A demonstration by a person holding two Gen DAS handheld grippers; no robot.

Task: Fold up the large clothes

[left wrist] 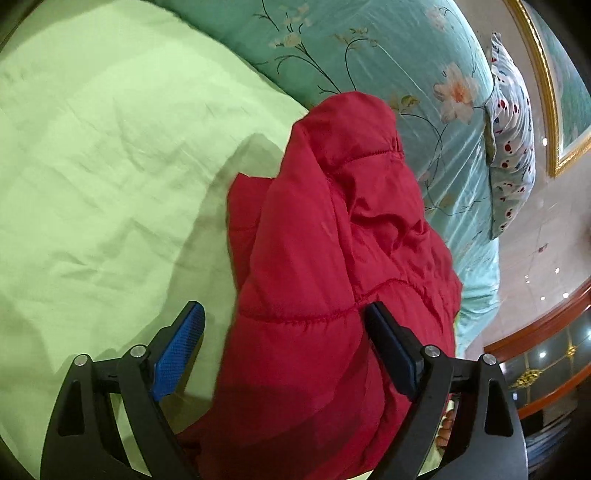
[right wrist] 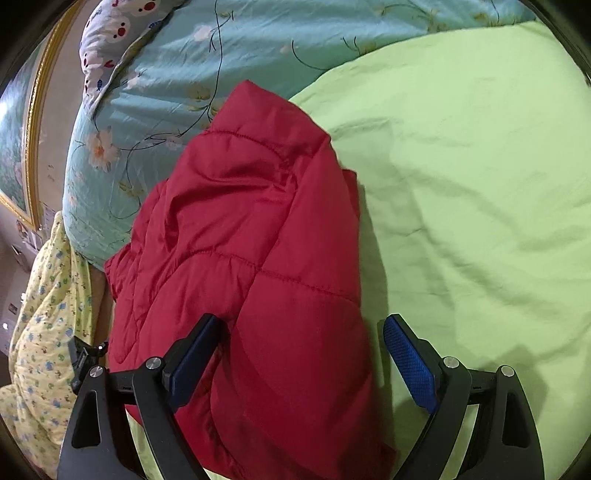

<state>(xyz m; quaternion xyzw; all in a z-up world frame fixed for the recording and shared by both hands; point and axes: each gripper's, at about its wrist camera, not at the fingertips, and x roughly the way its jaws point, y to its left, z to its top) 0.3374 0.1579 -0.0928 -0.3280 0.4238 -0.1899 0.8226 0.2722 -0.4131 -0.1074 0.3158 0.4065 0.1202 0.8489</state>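
We see a bed under a light green sheet (left wrist: 92, 166), a teal floral quilt (left wrist: 388, 55) bunched along it, a spotted pillow (left wrist: 511, 147), a gilt-framed picture (left wrist: 554, 92) at right, and glossy floor tiles (left wrist: 546, 240) reflecting lamps.

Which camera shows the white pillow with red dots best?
The left wrist view: the dotted pillow appears almost whole there, standing against the floral quilt. The right wrist view catches only its end, cut by the upper image edge.

Red jacket (left wrist: 332, 240): quilted, slightly shiny cloth. Green sheet (left wrist: 110, 166): matt, creased cloth. Floral quilt (left wrist: 406, 55): satiny.
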